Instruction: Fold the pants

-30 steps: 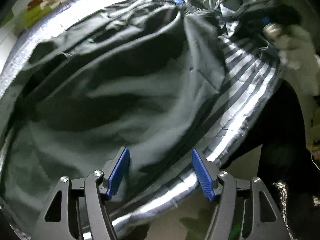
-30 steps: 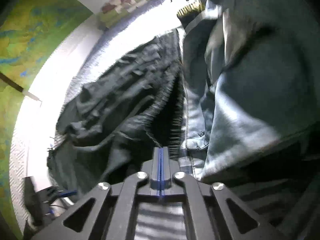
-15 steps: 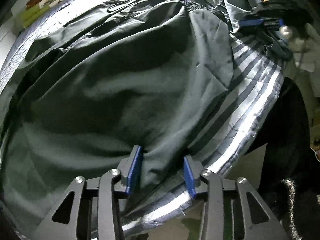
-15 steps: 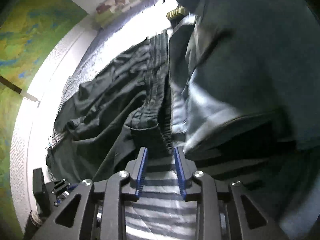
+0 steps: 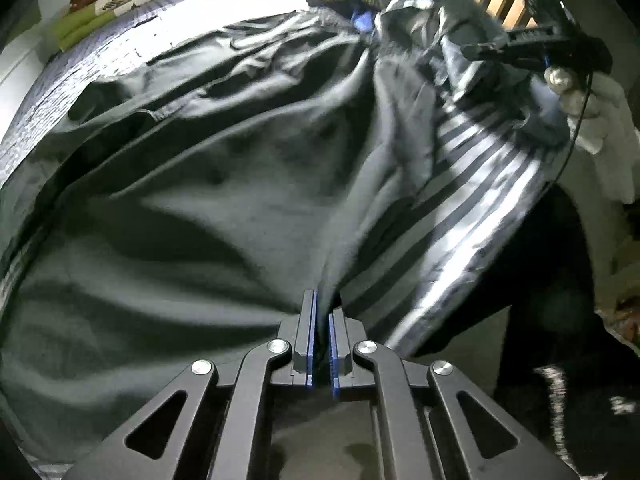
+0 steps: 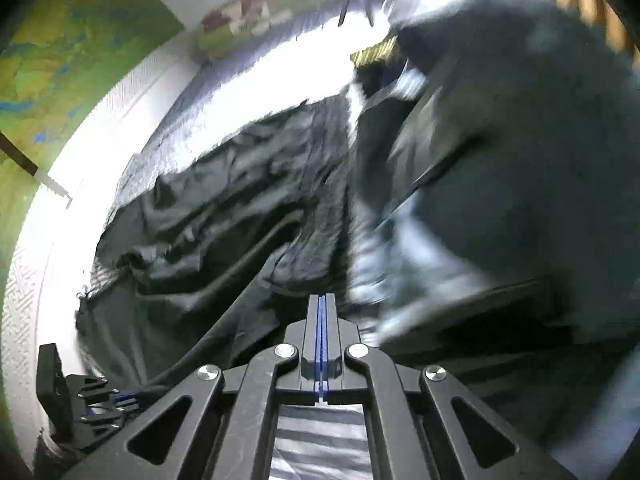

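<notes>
Pants (image 5: 208, 208): dark grey-green, spread over a bed, filling most of the left wrist view; crumpled, with long folds.
Long axis: in the left wrist view the cloth runs from the near edge of the bed, by the left tongs, up and away to the gathered waistband (image 5: 352, 24) at the far right.
Raised ridge: a taut fold climbs from the left tongs toward the far right, so the near hem is lifted off the bed.
Left tongs (image 5: 321, 320): closed down to a thin gap, pinching the near edge of the pants between blue pads.
Right tongs (image 6: 321, 312): blue pads pressed fully together; dark cloth lies right at their tip, but the blur keeps me from telling whether any is caught.
Bed cover (image 5: 492, 208): striped grey and white, showing to the right of the pants and under the right tongs.
Other clothes (image 6: 520, 160): a blurred grey-blue heap to the right of the pants.
Person: a white-gloved hand (image 5: 596, 112) at far right of the left wrist view, carrying the right tongs.
</notes>
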The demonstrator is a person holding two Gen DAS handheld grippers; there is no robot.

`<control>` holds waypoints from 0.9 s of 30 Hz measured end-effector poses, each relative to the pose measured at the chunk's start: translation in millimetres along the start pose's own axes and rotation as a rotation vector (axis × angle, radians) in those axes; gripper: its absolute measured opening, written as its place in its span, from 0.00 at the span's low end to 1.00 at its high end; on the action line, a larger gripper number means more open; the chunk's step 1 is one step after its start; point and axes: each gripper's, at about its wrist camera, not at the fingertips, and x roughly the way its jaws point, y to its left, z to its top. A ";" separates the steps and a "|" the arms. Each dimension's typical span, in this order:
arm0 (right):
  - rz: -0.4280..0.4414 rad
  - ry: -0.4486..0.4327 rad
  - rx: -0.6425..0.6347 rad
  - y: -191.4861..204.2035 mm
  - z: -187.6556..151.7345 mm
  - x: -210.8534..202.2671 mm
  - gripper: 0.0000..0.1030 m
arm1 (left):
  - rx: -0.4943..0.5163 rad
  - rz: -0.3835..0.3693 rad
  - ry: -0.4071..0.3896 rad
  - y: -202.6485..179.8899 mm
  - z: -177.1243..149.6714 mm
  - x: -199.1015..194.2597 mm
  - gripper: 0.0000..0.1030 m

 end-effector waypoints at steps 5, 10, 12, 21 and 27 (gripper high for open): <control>-0.092 0.009 -0.093 -2.0 -7.7 -17.1 0.04 | -0.043 -0.022 0.044 7.8 -11.0 0.7 0.32; -0.071 0.045 -0.319 45.3 -42.1 -1.4 0.23 | -0.194 0.056 -0.034 62.9 -60.9 -42.7 0.39; -0.062 0.042 -0.420 72.4 -53.7 5.1 0.23 | -0.331 0.126 -0.068 110.1 -91.9 -67.9 0.39; 0.034 0.101 -0.879 208.5 -108.6 52.8 0.34 | -1.076 0.390 -0.247 352.6 -265.2 -161.1 0.49; 0.027 0.146 -1.106 257.5 -142.0 81.7 0.35 | -1.311 0.335 -0.324 425.6 -332.2 -165.5 0.57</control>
